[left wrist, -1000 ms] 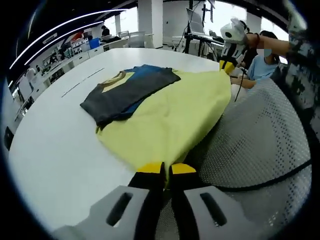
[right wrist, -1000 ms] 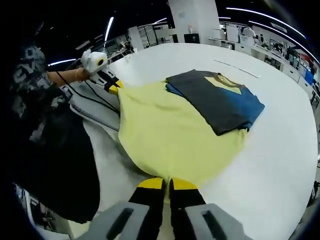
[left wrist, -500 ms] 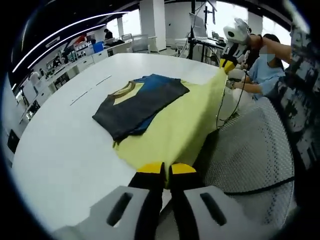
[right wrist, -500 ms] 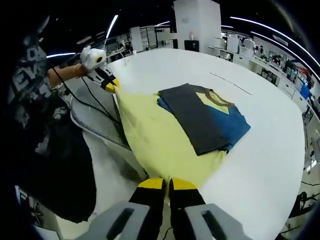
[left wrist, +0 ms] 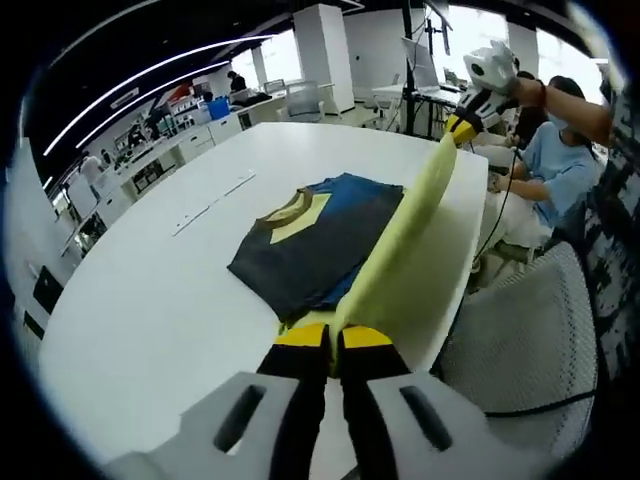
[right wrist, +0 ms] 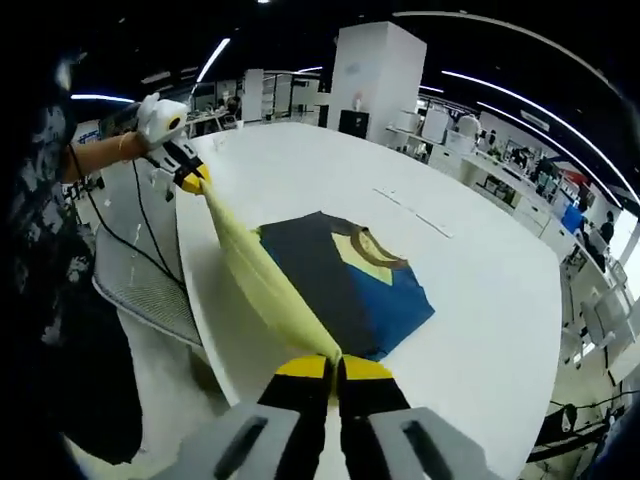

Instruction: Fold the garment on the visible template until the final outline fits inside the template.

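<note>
Mid-fold: my left tongs (left wrist: 333, 338) and right tongs (right wrist: 333, 365), each clamped on the yellow hem (left wrist: 400, 235) (pulled taut between them), needed carrying forward over the shirt (right wrist: 345, 285).

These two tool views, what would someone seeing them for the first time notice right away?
First, the yellow garment, lifted off the white table and stretched taut between the left tool and the right tool, each shut on one end. Behind it on the table lies a folded dark grey and blue shirt. A grey mesh chair stands at the table's edge.
</note>
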